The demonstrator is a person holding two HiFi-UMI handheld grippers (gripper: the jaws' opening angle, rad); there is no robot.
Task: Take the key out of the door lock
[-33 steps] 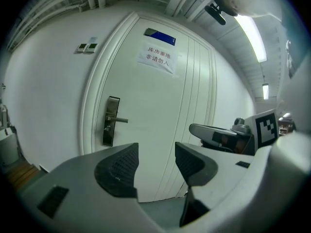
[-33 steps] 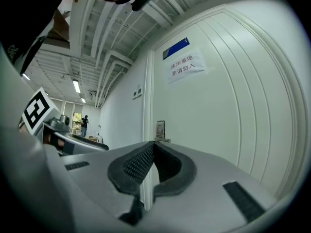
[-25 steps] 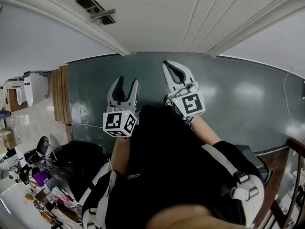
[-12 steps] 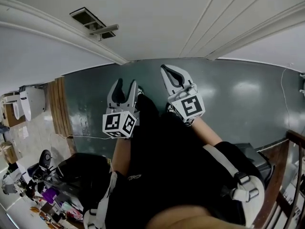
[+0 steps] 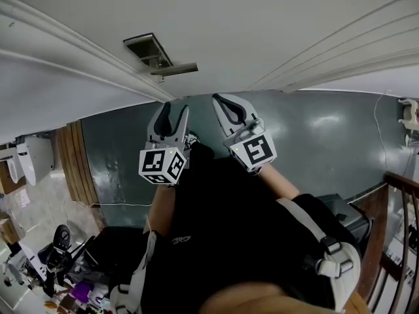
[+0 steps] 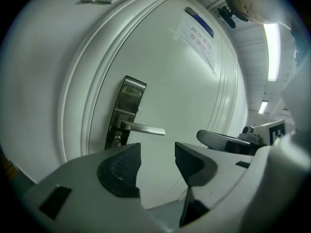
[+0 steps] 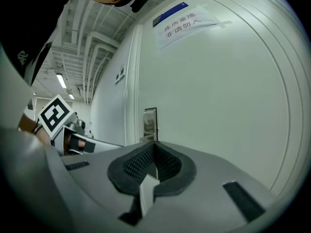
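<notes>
White door (image 6: 194, 91) and lock plate (image 6: 129, 106) well clear of left gripper (image 6: 158, 153), fingers spread; right gripper (image 7: 154, 149) fingers clenched.

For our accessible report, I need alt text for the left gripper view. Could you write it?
The left gripper has its jaws apart and empty, short of a white door. Ahead are a metal lock plate with a lever handle and, under the handle, what looks like the key; a paper notice hangs above.

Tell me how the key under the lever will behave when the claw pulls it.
The key looks small and metallic: probably stiff, light and slippery. It sits just below the lever on the lock plate, so only a narrow grip seems likely. The left claw is open.
</notes>
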